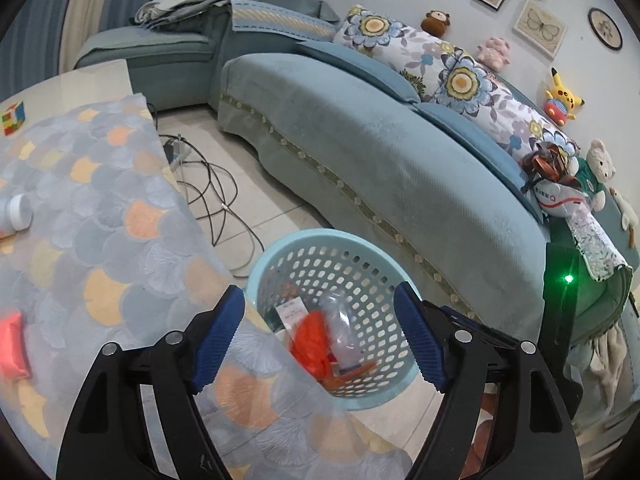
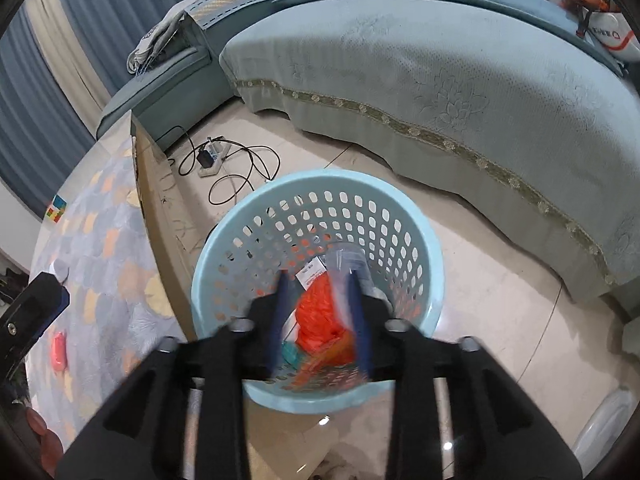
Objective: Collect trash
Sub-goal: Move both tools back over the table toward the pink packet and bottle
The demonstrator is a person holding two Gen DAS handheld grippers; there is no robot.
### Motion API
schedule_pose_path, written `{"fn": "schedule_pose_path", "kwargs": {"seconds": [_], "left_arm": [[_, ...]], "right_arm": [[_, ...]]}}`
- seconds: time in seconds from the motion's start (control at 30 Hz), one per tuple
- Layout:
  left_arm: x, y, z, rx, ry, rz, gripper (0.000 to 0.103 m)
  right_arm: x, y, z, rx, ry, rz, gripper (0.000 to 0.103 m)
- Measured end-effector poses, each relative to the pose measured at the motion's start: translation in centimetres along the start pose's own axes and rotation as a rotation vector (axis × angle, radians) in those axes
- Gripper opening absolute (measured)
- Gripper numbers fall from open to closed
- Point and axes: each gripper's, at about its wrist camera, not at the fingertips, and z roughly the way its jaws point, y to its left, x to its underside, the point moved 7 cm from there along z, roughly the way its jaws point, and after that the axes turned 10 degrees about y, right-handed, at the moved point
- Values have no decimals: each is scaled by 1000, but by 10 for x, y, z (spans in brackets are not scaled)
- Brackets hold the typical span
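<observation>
A light blue perforated basket stands on the floor beside the table; it also shows in the right wrist view. Inside lie an orange plastic bag, a clear wrapper and a white label. My left gripper is open and empty, above the table edge near the basket. My right gripper hangs over the basket mouth, blurred, with its jaws partly apart and nothing seen between them. On the table lie a pink-red item and a white bottle.
The table carries a scale-patterned cloth and a colour cube. A teal sofa with cushions and plush toys runs behind the basket. A power strip with black cables lies on the tiled floor.
</observation>
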Motion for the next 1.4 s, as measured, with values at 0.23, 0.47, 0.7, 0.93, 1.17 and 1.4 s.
{"fn": "schedule_pose_path", "kwargs": {"seconds": [0.23,0.47,0.7,0.93,1.17,1.4], "left_arm": [[0,5,-25,-4,-62,-4,75],[-8,20,-84,-6,-203,-69,75],[2,70,-158,-38,-327,-180,75],[22,152,-223,-188,-399,-328,75],[57,246,-246,-357,-372,-489,75],[86,292,-223,-346,-295,-551,75]], "right_arm": [[2,21,-10,-13,-22,-44,54],[2,65,-44,-57,-96,-133,54],[11,144,-84,-65,-192,-333,62],[44,256,-83,-201,-117,-542,64],[88,337,-47,-224,-41,-726,72],[124,372,19,-236,152,-774,72]]}}
